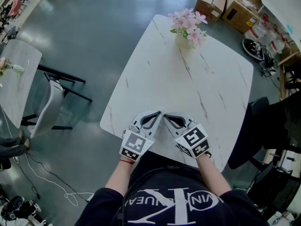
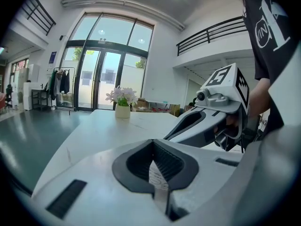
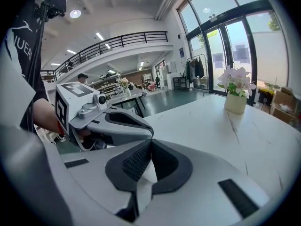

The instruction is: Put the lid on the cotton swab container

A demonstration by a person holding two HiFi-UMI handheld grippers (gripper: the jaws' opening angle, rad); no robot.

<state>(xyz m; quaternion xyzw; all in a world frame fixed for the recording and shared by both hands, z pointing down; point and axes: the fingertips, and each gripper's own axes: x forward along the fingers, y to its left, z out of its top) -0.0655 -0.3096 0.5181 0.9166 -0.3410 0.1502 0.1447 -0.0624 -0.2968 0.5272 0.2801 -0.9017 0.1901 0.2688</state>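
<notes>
Lid unseen; left gripper (image 1: 159, 113), right gripper (image 1: 165, 114) seemingly touching.

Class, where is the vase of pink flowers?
In the head view, the vase of pink flowers stands near the far edge of the marble table, cardboard boxes beyond it.

Your white, grey-veined marble-look counter (image 1: 188, 79): smooth, faint sheen. Your pale-grey plastic left gripper (image 2: 153, 141) and right gripper (image 3: 150, 141): matt shells, black ribbed rubbery pads (image 2: 169, 162).
</notes>
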